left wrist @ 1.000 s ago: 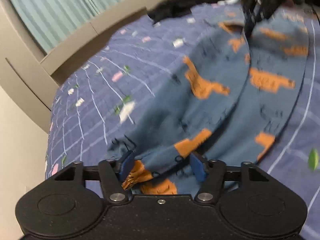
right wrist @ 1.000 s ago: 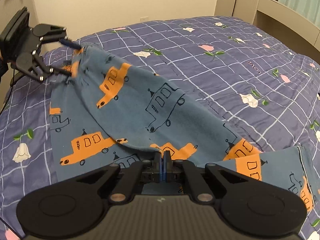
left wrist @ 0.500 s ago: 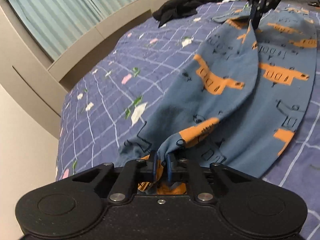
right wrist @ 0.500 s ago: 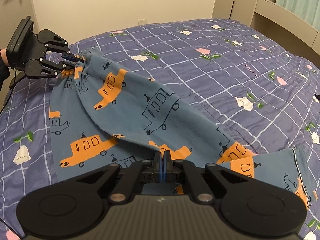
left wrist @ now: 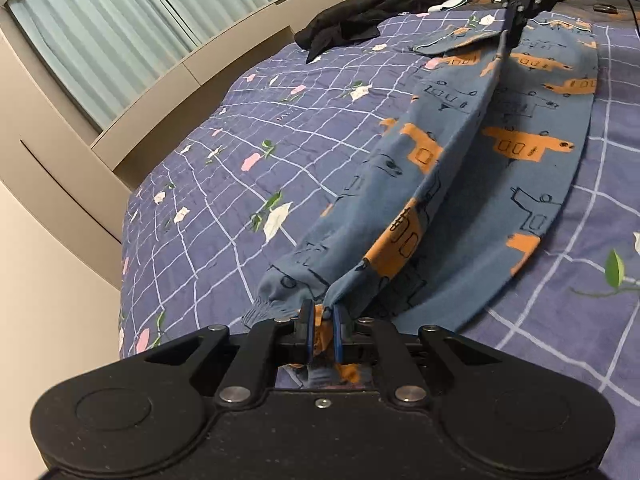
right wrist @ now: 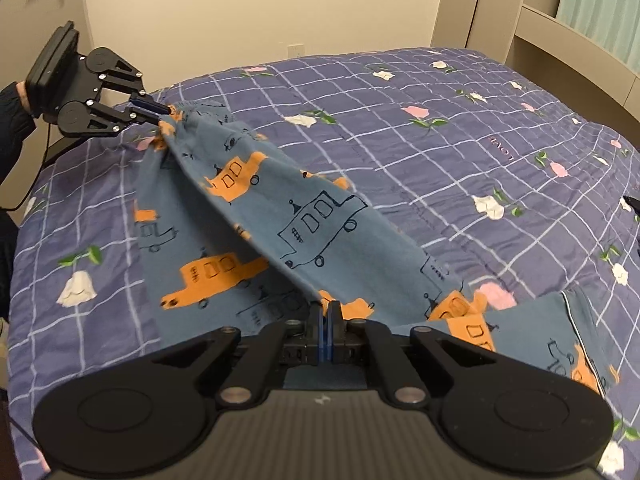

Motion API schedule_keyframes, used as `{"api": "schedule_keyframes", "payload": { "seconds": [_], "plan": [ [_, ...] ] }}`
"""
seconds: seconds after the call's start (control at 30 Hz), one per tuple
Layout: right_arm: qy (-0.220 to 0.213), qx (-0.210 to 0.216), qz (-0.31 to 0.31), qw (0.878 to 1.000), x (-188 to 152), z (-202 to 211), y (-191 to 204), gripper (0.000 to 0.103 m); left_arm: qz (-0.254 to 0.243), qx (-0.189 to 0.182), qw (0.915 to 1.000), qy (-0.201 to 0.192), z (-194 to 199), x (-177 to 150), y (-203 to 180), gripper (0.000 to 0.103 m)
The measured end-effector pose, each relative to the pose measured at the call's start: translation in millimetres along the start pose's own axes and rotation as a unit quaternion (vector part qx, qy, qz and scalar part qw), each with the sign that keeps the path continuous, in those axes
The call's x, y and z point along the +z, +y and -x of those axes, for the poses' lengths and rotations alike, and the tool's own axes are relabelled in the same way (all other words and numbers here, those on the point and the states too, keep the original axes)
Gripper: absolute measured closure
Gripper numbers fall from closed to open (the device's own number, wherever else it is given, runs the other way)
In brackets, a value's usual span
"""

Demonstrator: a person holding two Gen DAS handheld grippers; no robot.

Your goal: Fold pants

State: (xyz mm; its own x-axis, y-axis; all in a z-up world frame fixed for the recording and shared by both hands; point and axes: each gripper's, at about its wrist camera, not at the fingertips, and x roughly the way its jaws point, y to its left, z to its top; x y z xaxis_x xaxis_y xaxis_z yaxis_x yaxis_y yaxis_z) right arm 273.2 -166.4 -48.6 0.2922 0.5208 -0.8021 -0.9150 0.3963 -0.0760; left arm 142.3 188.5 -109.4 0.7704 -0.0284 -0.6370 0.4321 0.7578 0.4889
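While both black two-finger grippers pinch opposite ends of one leg, the blue cotton pants printed with orange and outlined cars [right wrist: 304,216] stretch in a raised ridge above the purple grid-patterned floral bedspread [right wrist: 460,152]. With its jaws narrowed onto cloth, the left gripper [left wrist: 320,322] clamps the gathered cuff near one edge of the bed, while the right gripper [right wrist: 327,320], jaws pressed together, grips the fabric at the waist end. Beneath them the other leg lies flat on the bedspread, and a crumpled black garment [left wrist: 360,20] rests toward the bed's far corner.
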Motion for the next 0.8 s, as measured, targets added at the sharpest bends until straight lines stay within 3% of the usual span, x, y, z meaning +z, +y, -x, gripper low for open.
{"api": "schedule_keyframes", "payload": {
  "seconds": [0.33,0.7,0.8],
  "plan": [
    [0.014,0.016,0.006,1.000,-18.4,-3.1,39.1,0.101,0.003,-0.030,0.9995,0.007,10.0,-13.8,-3.4,0.094],
    [0.012,0.018,-0.014,1.000,-33.9,5.4,48.3,0.101,0.007,-0.049,0.9987,0.007,4.4,-16.5,-3.8,0.095],
    [0.016,0.019,-0.014,1.000,-35.3,4.0,49.9,0.101,-0.009,-0.044,0.9988,0.019,-5.5,-17.1,-10.1,0.085]
  ]
}}
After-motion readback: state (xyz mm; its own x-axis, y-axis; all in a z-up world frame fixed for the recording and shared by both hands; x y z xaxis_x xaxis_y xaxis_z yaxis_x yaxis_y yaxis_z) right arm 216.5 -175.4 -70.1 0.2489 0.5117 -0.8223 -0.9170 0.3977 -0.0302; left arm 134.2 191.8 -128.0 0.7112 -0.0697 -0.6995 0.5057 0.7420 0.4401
